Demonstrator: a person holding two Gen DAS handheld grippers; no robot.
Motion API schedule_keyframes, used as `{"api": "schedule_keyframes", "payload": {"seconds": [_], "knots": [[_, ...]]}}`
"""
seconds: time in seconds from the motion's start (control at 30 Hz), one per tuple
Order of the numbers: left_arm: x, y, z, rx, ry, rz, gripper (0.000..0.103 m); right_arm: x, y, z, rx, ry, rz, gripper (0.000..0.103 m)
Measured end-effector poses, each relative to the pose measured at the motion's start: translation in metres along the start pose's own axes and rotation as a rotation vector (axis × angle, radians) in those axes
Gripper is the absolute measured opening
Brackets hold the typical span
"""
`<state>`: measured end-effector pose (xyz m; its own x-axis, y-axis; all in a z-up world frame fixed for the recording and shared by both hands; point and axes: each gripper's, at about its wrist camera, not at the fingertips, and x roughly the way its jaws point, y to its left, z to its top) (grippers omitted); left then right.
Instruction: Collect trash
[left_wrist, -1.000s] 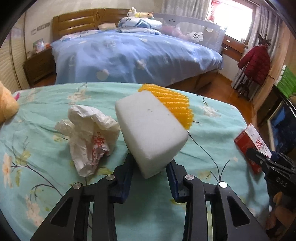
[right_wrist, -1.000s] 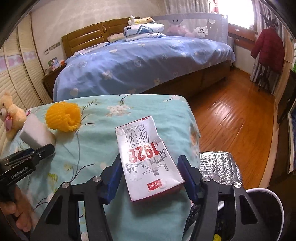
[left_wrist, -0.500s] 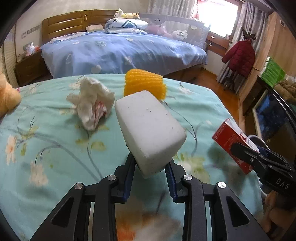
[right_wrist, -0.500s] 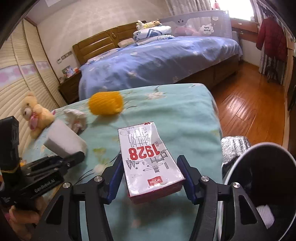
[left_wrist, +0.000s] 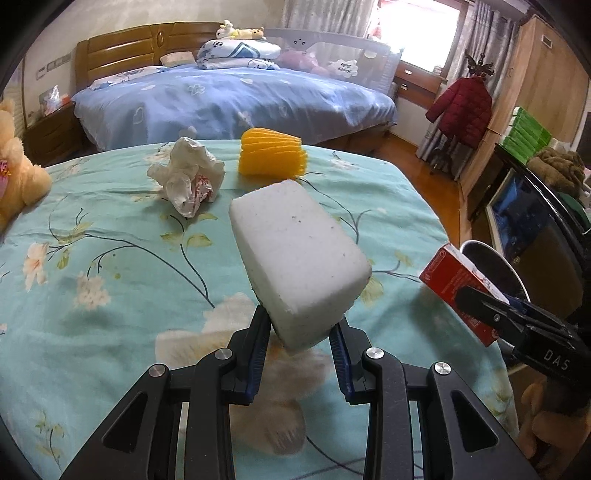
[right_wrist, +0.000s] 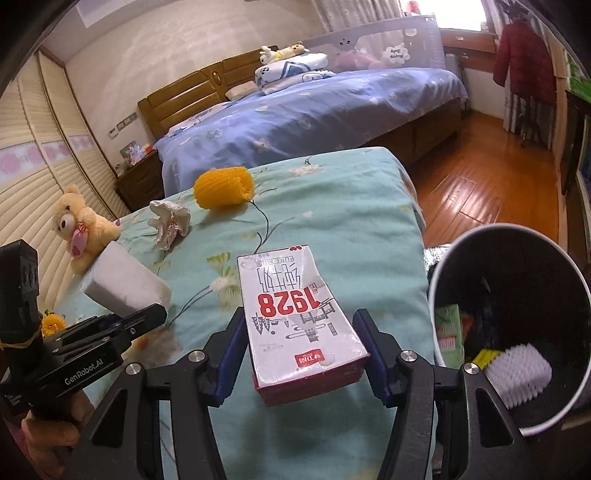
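While both loads hung over the floral bedspread (left_wrist: 110, 258), left gripper (left_wrist: 299, 347) jaws pinched the white foam block (left_wrist: 299, 266) low at its end; light, squashy. Right gripper (right_wrist: 303, 354) jaws clamped the milk carton (right_wrist: 299, 317) sides beside the trash bin (right_wrist: 461, 243); stiff, likely empty.

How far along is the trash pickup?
Done: the bin already holds some scraps. In hand: left gripper clamps the white foam block; right gripper grips the milk carton. Left on the bed: crumpled paper and yellow foam net.
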<state>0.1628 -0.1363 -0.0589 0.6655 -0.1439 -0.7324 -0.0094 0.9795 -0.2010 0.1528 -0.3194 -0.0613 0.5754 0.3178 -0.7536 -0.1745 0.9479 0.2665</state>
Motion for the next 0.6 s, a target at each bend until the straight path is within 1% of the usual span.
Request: {"api": "schedule_keyframes", "payload": {"seconds": [0.17, 0.6], "knots": [[-0.010, -0.005, -0.008, 0.013, -0.003, -0.010, 0.031, -0.011, -0.005, -0.008, 0.029, -0.014, -0.014, 0.058], [-0.026, -0.037, -0.020, 0.100, -0.008, -0.081, 0.031, -0.042, -0.020, -0.027, 0.091, -0.052, -0.048, 0.057]]}}
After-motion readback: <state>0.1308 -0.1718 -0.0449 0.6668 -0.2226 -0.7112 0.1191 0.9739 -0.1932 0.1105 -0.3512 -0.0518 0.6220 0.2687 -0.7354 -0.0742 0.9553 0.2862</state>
